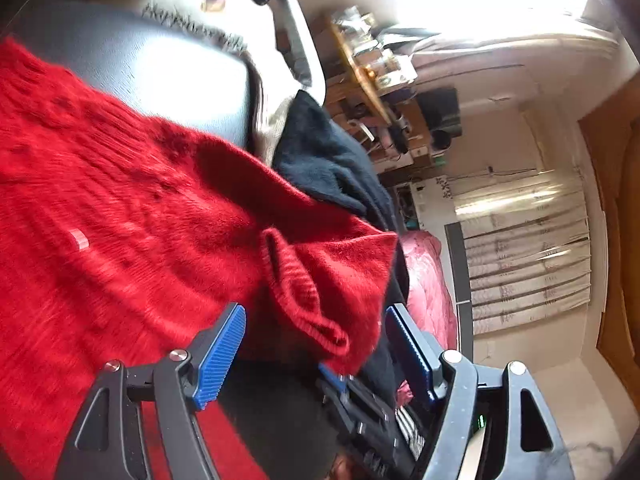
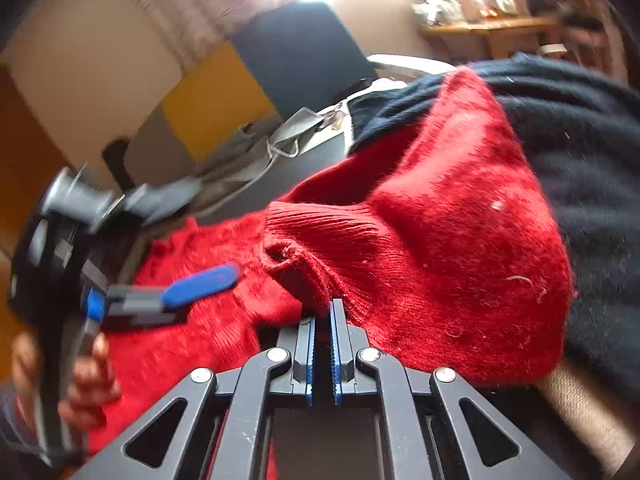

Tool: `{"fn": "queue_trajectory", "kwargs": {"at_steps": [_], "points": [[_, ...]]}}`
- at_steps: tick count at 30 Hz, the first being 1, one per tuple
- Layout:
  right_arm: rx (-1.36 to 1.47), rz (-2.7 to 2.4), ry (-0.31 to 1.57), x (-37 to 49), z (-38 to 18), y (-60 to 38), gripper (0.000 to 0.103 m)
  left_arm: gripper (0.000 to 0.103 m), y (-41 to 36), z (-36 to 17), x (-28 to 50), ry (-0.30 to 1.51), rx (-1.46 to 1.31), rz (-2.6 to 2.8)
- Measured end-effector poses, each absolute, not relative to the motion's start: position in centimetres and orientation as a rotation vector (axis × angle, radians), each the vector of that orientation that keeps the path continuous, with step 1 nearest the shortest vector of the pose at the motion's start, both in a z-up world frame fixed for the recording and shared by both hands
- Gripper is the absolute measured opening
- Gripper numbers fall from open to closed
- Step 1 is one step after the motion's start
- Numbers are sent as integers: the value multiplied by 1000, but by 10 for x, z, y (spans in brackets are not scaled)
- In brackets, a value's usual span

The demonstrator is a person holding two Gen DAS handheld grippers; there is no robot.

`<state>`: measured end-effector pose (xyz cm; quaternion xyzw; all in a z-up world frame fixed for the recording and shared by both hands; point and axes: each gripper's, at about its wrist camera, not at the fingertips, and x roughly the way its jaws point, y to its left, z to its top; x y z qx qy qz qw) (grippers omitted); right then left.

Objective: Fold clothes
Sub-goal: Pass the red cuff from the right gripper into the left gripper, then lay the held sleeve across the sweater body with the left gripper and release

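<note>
A fuzzy red knit sweater (image 1: 120, 208) lies spread over a dark shiny table top (image 1: 160, 64). Its sleeve with the ribbed cuff (image 1: 312, 300) is lifted and folded back. My left gripper (image 1: 316, 320) is open, its blue pads either side of the cuff without touching it. In the right wrist view my right gripper (image 2: 323, 312) is shut on the ribbed cuff (image 2: 320, 240) of the red sweater (image 2: 440, 248) and holds it up. The left gripper also shows there (image 2: 192, 286), blurred, over the sweater body.
A dark navy garment (image 1: 332, 164) is heaped beside the red sweater, also in the right wrist view (image 2: 592, 168). A grey cloth with cords (image 2: 256, 152) lies on the table's far side. A chair back (image 2: 296, 56), a cluttered wooden shelf (image 1: 372, 80) and a pink quilt (image 1: 428, 280) stand beyond.
</note>
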<state>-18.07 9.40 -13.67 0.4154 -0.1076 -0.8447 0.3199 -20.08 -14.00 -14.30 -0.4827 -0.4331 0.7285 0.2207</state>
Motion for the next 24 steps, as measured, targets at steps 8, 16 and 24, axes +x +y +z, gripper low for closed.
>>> {"fn": "queue_trajectory", "kwargs": {"at_steps": [8,16,24], "points": [[1048,-2235,-240,-179,-134,79,10,17,-113,-150,-224,-1059,-1450,2031],[1032,-2255,-376,-168,-116,89,58,5,-122,-90,-222,-914,-1309,2228],[1140,-2090,-486,-137,-131,74,60,5,-199,6,-193,-918,-1022,2402]]}}
